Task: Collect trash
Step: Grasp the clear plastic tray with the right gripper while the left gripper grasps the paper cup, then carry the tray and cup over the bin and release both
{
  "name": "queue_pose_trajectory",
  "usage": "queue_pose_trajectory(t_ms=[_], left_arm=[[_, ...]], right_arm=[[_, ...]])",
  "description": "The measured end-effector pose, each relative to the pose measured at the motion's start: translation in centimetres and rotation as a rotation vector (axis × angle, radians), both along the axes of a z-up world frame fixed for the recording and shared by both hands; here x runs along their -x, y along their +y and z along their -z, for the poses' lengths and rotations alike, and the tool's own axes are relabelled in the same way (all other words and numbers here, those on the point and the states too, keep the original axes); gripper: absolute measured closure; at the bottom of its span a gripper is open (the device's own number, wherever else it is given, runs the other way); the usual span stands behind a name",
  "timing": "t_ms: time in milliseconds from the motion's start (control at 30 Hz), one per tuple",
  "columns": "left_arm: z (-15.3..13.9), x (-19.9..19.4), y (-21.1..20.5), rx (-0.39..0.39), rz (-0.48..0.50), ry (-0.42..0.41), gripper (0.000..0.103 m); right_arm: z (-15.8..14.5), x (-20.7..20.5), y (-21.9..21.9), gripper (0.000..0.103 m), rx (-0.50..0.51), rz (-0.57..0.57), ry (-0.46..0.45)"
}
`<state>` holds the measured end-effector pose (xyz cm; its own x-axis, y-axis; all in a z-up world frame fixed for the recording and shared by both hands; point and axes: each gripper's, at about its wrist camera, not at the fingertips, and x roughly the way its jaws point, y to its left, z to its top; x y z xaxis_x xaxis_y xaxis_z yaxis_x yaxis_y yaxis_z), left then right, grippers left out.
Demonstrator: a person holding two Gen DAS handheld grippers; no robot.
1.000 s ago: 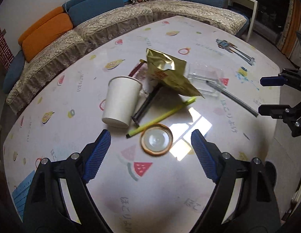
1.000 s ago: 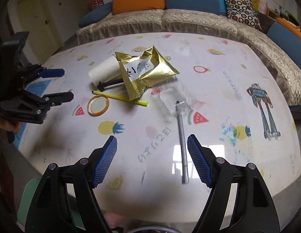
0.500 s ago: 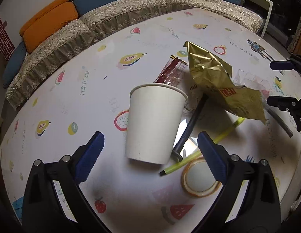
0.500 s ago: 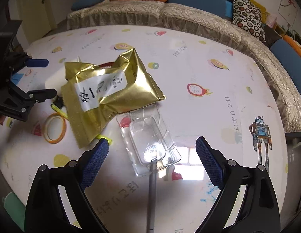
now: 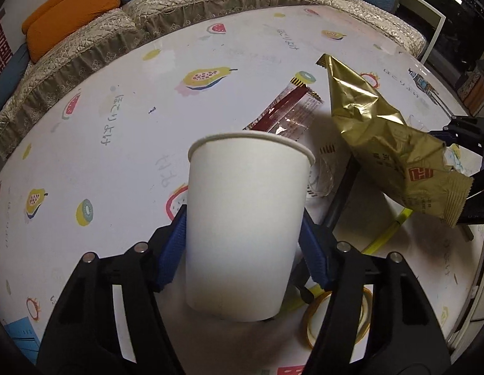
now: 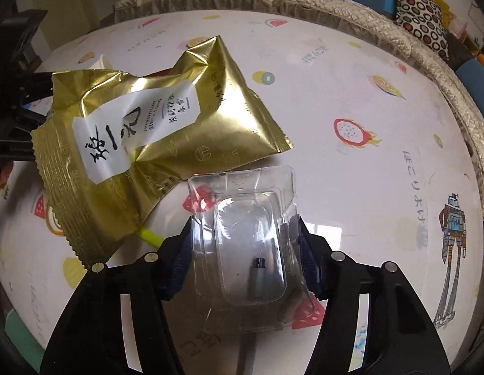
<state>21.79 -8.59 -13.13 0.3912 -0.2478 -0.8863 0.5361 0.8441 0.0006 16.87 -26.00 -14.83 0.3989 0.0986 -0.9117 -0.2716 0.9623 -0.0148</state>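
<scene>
left gripper (image 5: 243, 243) fingers pinching the upright white paper cup (image 5: 246, 218) on the desk (image 5: 123, 143) | right gripper (image 6: 246, 256) fingers clamped on a clear blister tray (image 6: 245, 237), long axis pointing away | gold snack bag (image 6: 154, 143) beside it, label reads "ZHANGYIYUAN SINCE 1900"

Bright daylight; window glare; heavy fisheye edges

gold pouch (image 6: 154, 143) crowds tray's left; right tabletop (image 6: 366, 187) open, seemingly.
</scene>
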Motion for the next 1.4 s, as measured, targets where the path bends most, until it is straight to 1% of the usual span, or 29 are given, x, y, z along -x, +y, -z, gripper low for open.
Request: queue_pose_trajectory(t_ms=[100, 167, 267, 333, 400, 500, 567, 667, 733, 800, 867, 933, 967, 1100, 1133, 1267, 1400], left_arm=[[-0.5, 0.3, 0.5, 0.000, -0.017, -0.014, 0.044], [-1.3, 0.6, 0.9, 0.012, -0.025, -0.029, 0.044], [-3.0, 1.6, 1.8, 0.047, -0.039, -0.048, 0.044], [-4.2, 2.6, 2.3, 0.063, -0.034, -0.058, 0.044], [-5.4, 3.9, 2.6, 0.058, -0.029, -0.079, 0.044], [-7.3, 6.2, 3.1, 0.086, -0.015, -0.089, 0.044], [-8.5, 8.1, 2.8, 0.091, 0.016, -0.096, 0.044], [-10.1, 12.1, 1.2, 0.096, 0.089, -0.099, 0.044], [-10.7, 15.2, -0.8, 0.098, 0.165, -0.094, 0.044], [-10.7, 18.6, -3.2, 0.098, 0.245, -0.080, 0.044], [-10.0, 22.0, -5.5, 0.104, 0.320, -0.056, 0.044], [-8.6, 25.4, -8.0, 0.106, 0.402, -0.012, 0.044], [-7.7, 26.9, -9.1, 0.101, 0.437, 0.006, 0.044], [-3.2, 32.7, -13.4, 0.072, 0.568, 0.100, 0.044], [-2.0, 33.8, -14.4, 0.056, 0.597, 0.128, 0.044], [4.3, 38.7, -18.1, -0.063, 0.699, 0.211, 0.044], [9.5, 41.8, -20.2, -0.136, 0.748, 0.294, 0.043]], right_arm=[[-1.4, 0.5, -0.7, 0.044, -0.024, 0.025, -0.045], [-2.9, 1.1, -1.4, 0.044, -0.071, 0.052, -0.068], [-4.8, 2.4, -1.8, 0.044, -0.105, 0.069, -0.098], [-6.2, 3.8, -1.9, 0.044, -0.122, 0.067, -0.121], [-7.5, 5.5, -2.0, 0.044, -0.145, 0.067, -0.141], [-9.2, 8.7, -2.6, 0.044, -0.187, 0.081, -0.168], [-10.0, 11.7, -3.0, 0.044, -0.220, 0.088, -0.174], [-10.5, 16.7, -3.6, 0.044, -0.236, 0.099, -0.167], [-10.2, 19.8, -4.3, 0.043, -0.258, 0.114, -0.149], [-9.3, 23.1, -5.1, 0.043, -0.274, 0.140, -0.131], [-7.9, 26.7, -6.0, 0.043, -0.279, 0.183, -0.101], [-6.0, 30.0, -7.2, 0.043, -0.304, 0.228, -0.055], [-5.0, 31.4, -7.7, 0.043, -0.310, 0.253, -0.041], [0.1, 37.0, -9.5, 0.043, -0.351, 0.349, 0.063], [1.4, 38.1, -9.9, 0.043, -0.358, 0.369, 0.088], [6.7, 41.6, -11.1, 0.043, -0.384, 0.461, 0.187], [11.0, 43.9, -11.9, 0.043, -0.410, 0.536, 0.254]])
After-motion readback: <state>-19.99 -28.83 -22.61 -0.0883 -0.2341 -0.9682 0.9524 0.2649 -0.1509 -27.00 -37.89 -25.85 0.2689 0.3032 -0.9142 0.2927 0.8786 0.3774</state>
